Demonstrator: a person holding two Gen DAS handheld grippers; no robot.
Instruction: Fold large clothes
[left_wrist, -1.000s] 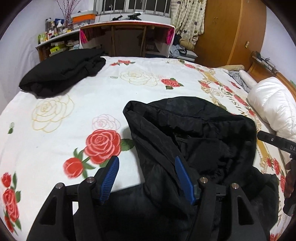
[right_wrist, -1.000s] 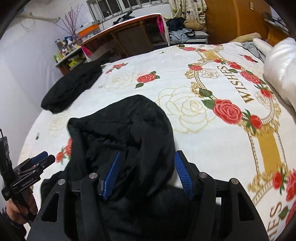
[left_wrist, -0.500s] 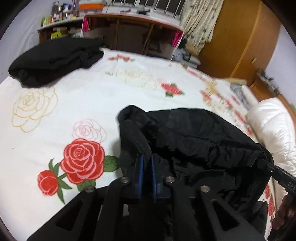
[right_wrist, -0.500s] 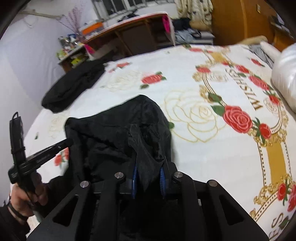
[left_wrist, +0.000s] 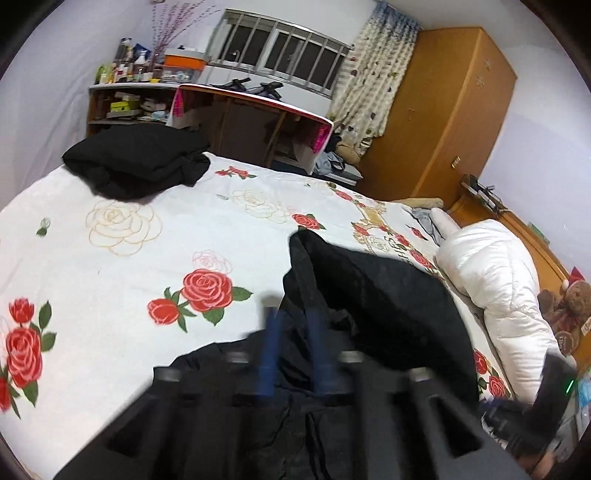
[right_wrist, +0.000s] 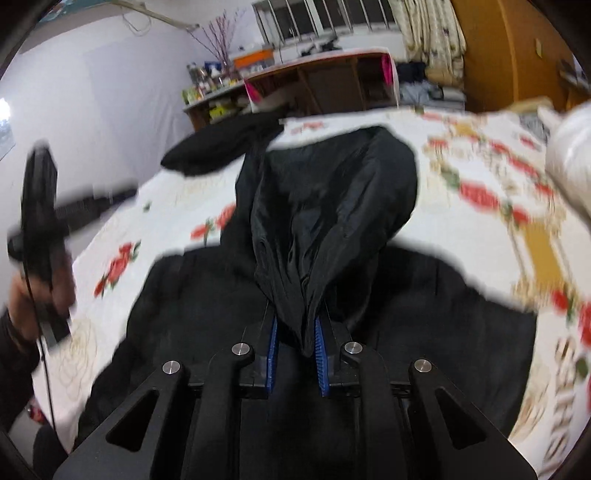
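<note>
Now both hand-held grippers have gone from spread jaws to pinching the black jacket (right_wrist: 332, 206) on the bed (left_wrist: 110, 258), lifting its hood: the fold appears begun. Right hand-held gripper (right_wrist: 295, 354) is clamped on fabric. Left hand-held gripper (left_wrist: 291, 350) is blurred, jaws opening around cloth. Only its view shows the folded black pile (left_wrist: 136, 158) clearly.

Open bedsheet left of and beyond the jaws

Ahead-left of the left jaws the sheet (left_wrist: 155, 258) lies bare up to a folded black pile (left_wrist: 136, 158); to their right a white duvet (left_wrist: 495, 273) blocks the way, and a desk (left_wrist: 255, 122) stands beyond the bed.
</note>
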